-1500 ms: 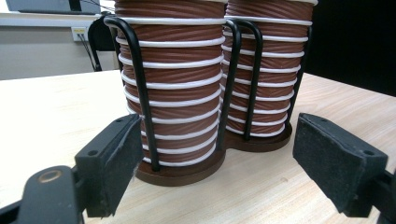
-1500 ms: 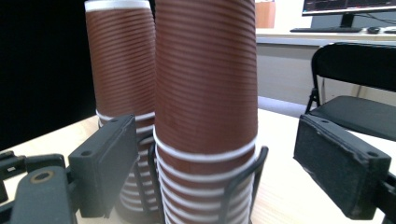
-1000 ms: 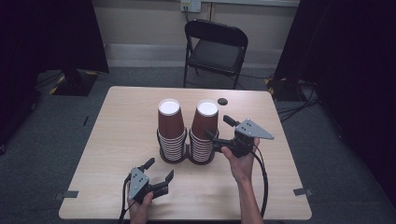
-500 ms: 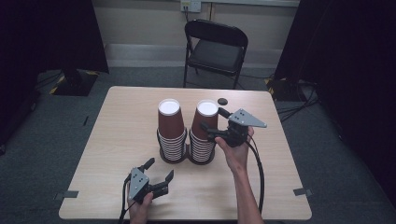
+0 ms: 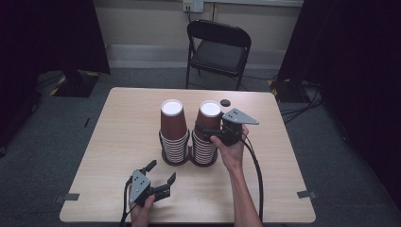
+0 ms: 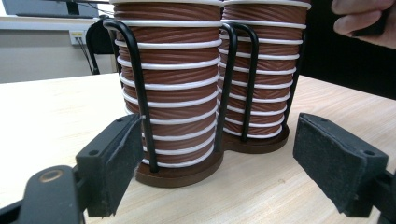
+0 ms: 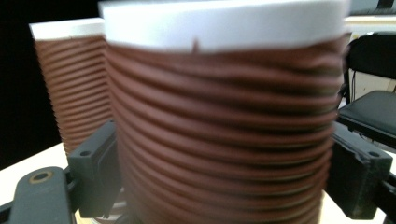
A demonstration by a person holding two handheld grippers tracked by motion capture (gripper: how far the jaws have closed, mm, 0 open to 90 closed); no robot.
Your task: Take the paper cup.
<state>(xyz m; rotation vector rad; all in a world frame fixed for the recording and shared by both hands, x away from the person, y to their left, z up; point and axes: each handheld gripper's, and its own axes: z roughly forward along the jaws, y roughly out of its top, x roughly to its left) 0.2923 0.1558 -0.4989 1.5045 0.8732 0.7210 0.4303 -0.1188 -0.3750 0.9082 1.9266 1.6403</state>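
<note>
Left gripper: we have it low on the near side of the table, held in the hand at the bottom of the high view, jaws spread wide with nothing between them. In the left gripper view the two black pads sit well apart, with the cup rack straight ahead.

Table: light wood, and we see bare top all around the rack.

Rack: black wire hoops rising from two round brown bases that stand side by side, touching, near the middle of the table.

Left stack: brown ribbed paper cups with white rims, nested upright in the left half of the rack, top cup standing clear above the wire.

Right stack: same cups, upright in the right half, just beside the left stack.

Top cup: this is the one we are working on, sitting at the top of the right stack. In the right gripper view it looms between the two pads.

Right gripper: up at the top cup's side, jaws parted around it, one pad on each flank. We cannot tell whether the pads are pressing the cup.

Small black disc: lying on the table behind the right stack.

Chair: black folding chair beyond the far edge.
</note>
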